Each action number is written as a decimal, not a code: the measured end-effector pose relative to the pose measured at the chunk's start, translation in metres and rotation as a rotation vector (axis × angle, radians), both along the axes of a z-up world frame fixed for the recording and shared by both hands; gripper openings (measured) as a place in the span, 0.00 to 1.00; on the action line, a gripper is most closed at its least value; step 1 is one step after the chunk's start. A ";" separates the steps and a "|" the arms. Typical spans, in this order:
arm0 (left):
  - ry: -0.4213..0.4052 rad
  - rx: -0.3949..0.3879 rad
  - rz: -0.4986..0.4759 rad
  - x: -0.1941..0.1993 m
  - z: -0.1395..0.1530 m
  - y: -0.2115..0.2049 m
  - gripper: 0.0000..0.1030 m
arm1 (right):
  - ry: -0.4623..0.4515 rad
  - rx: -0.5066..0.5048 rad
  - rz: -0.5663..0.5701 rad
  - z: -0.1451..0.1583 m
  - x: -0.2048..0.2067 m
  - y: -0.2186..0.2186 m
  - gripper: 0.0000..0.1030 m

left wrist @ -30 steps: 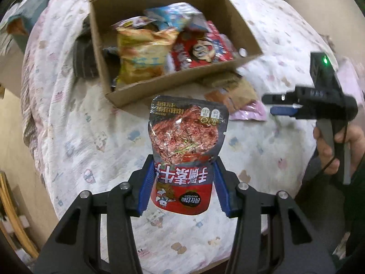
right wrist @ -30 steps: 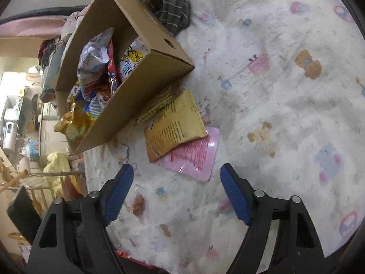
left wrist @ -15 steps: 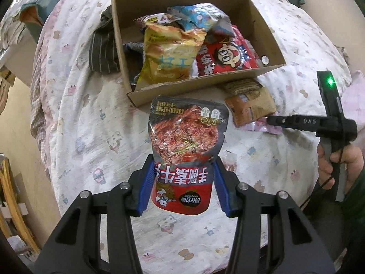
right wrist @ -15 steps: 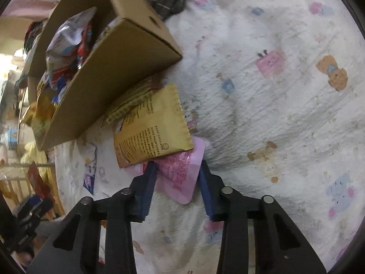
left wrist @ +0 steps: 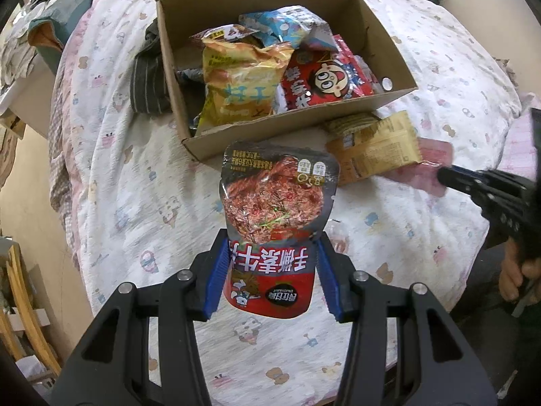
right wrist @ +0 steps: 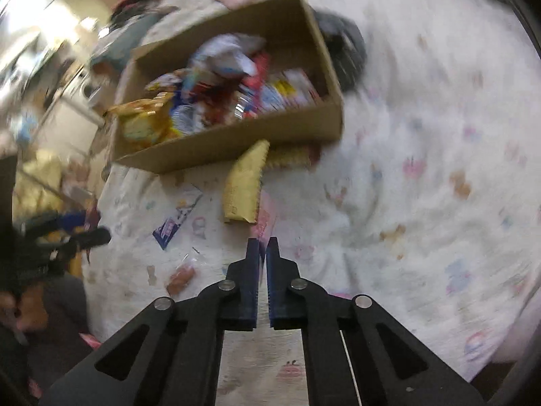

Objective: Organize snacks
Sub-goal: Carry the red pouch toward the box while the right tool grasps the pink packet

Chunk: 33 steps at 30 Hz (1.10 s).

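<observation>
While left tool clamps red pouch | right tool seemingly pinches pink packet

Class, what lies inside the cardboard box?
Inside the box: a yellow bag, a blue packet and a red packet piled together. Anything beneath them, and the box floor, is covered.

One cardboard box on the bedspread, at least four snack bags visible inside. Three packets just outside its near wall: one yellow packet, one pink packet, one patterned packet. One red pouch aloft. Two grippers. One dark cloth beside the box.
</observation>
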<state>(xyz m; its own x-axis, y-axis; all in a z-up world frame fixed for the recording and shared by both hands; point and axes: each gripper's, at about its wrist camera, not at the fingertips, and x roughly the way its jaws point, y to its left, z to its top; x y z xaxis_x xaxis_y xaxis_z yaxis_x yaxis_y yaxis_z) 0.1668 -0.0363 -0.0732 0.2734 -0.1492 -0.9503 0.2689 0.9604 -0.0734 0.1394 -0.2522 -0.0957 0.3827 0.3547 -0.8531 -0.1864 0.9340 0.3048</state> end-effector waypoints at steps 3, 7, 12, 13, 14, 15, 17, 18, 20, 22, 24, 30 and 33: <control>-0.006 0.026 0.005 0.000 -0.003 0.002 0.44 | -0.021 -0.060 0.036 0.002 -0.007 0.004 0.03; -0.006 0.038 0.015 0.000 -0.005 0.004 0.44 | 0.099 0.008 0.029 -0.024 0.003 -0.003 0.04; -0.016 0.049 0.007 0.001 -0.005 0.004 0.44 | 0.169 0.000 0.004 -0.040 0.012 0.003 0.09; -0.014 0.049 0.008 0.001 -0.005 0.004 0.44 | 0.172 0.006 -0.002 -0.041 0.014 0.004 0.09; -0.010 0.049 0.009 0.002 -0.006 0.004 0.44 | 0.169 0.005 -0.016 -0.041 0.017 0.004 0.09; -0.007 0.051 0.010 0.002 -0.007 0.004 0.44 | 0.168 0.000 -0.030 -0.042 0.020 0.004 0.09; -0.001 0.053 0.011 0.003 -0.009 0.004 0.44 | 0.179 0.007 -0.048 -0.046 0.026 0.003 0.09; 0.001 0.053 0.011 0.003 -0.010 0.003 0.44 | 0.189 0.007 -0.055 -0.049 0.030 0.002 0.10; 0.003 0.050 0.009 0.004 -0.010 0.002 0.44 | 0.204 -0.001 -0.057 -0.055 0.036 0.004 0.13; 0.002 0.048 0.007 0.004 -0.009 -0.001 0.44 | 0.212 -0.012 -0.063 -0.060 0.040 0.006 0.13; 0.001 0.045 0.010 0.005 -0.008 -0.002 0.44 | 0.215 -0.007 -0.065 -0.063 0.041 0.007 0.13; -0.002 0.047 0.011 0.007 -0.008 -0.003 0.44 | 0.265 0.069 -0.078 -0.055 0.031 -0.006 0.09; -0.007 0.054 0.014 0.006 -0.008 -0.003 0.44 | 0.260 0.106 -0.080 -0.038 0.014 -0.014 0.09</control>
<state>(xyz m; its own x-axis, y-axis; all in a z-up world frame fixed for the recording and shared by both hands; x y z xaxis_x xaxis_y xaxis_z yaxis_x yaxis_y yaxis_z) 0.1724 -0.0392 -0.0815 0.2816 -0.0941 -0.9549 0.2552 0.9667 -0.0200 0.1536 -0.2666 -0.1339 0.1863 0.4247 -0.8860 -0.0163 0.9030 0.4294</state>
